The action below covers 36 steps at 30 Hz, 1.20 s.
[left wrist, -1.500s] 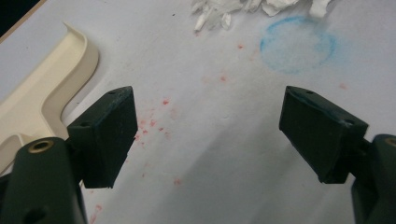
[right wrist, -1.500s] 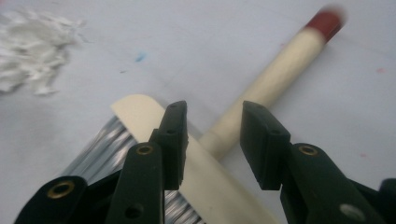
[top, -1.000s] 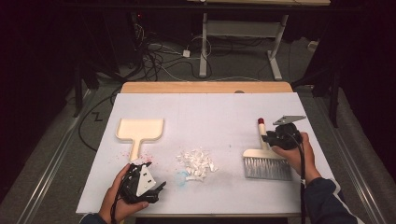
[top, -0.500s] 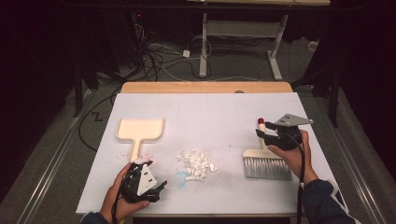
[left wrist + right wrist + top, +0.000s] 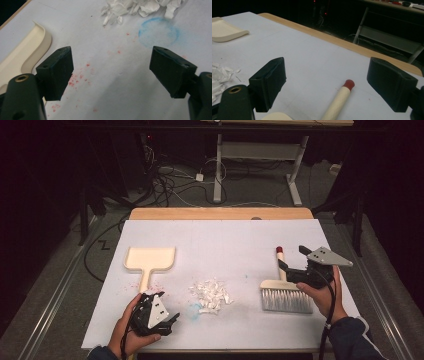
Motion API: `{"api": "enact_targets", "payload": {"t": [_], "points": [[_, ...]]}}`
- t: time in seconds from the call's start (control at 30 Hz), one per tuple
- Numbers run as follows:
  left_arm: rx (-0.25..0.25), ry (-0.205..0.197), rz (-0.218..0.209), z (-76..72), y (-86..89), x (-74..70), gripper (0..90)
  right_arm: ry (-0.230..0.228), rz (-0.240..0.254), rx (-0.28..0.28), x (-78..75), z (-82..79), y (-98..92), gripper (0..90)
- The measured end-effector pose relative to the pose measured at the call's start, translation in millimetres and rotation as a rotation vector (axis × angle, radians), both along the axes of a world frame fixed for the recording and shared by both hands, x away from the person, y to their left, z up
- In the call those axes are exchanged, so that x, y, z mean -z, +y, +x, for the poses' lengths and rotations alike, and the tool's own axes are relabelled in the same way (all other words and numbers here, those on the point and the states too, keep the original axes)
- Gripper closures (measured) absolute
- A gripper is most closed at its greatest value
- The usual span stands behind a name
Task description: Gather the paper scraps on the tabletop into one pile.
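A cream dustpan (image 5: 150,259) lies on the white sheet at the left, its handle toward me. A pile of white paper scraps (image 5: 212,295) sits mid-table. At the right lies a hand brush (image 5: 286,300) with grey bristles and a red-tipped handle (image 5: 279,252). My right gripper (image 5: 293,260) hovers open just above that handle (image 5: 339,100), a jaw on each side, touching nothing. My left gripper (image 5: 169,315) rests open near the front edge, facing the scraps (image 5: 140,7), with the dustpan (image 5: 22,57) to its left.
A faint blue ring (image 5: 158,31) and red specks (image 5: 77,77) mark the sheet in front of the left gripper. The wooden table edge (image 5: 220,213) runs along the back. Cables and metal table legs (image 5: 217,170) lie on the floor beyond.
My right gripper has turned and shifted slightly above the brush handle. The left gripper, dustpan, scraps and brush have not moved.
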<state>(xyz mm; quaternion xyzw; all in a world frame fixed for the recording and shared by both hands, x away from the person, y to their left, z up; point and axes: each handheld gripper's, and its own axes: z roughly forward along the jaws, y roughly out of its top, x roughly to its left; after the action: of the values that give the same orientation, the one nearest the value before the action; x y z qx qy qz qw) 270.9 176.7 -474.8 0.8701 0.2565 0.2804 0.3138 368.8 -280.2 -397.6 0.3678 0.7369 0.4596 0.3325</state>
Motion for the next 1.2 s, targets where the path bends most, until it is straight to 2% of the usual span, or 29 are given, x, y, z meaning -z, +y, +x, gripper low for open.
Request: {"api": "enact_targets", "payload": {"t": [0.1, 0.17, 0.23, 0.3, 0.47, 0.67, 0.77, 1.2], "points": [[0.001, -0.001, -0.002, 0.1, 1.2, -0.6, 18.3, -0.012, -0.012, -0.009, -0.6, -5.6, 2.3, 16.6], [0.003, -0.003, -0.008, 0.7, 1.4, -1.7, 18.3, -0.023, -0.037, -0.028, -0.9, -9.4, 5.4, 16.9], [0.003, -0.009, -0.009, 0.5, 1.0, -2.6, 18.3, -0.017, -0.039, -0.051, -1.4, -13.6, 7.5, 17.1], [0.006, -0.010, -0.009, 0.7, 1.2, -2.5, 18.3, -0.042, -0.060, -0.045, -1.4, -20.3, 8.1, 18.3], [0.001, -0.007, -0.017, 2.1, 3.4, -1.4, 18.3, -0.068, -0.069, -0.064, 1.9, -36.9, 1.4, 18.3], [-0.008, -0.006, -0.035, 4.2, 5.5, -2.5, 18.2, -0.058, -0.102, -0.060, 14.4, -50.1, -5.5, 18.2], [-0.006, -0.006, -0.032, 3.8, 4.8, -2.0, 18.0, -0.083, -0.128, -0.055, 20.5, -56.6, -7.5, 18.1], [-0.020, -0.020, -0.016, 4.2, 4.2, -1.1, 16.5, -0.070, -0.122, -0.107, 45.6, -86.3, -9.5, 17.1]]}}
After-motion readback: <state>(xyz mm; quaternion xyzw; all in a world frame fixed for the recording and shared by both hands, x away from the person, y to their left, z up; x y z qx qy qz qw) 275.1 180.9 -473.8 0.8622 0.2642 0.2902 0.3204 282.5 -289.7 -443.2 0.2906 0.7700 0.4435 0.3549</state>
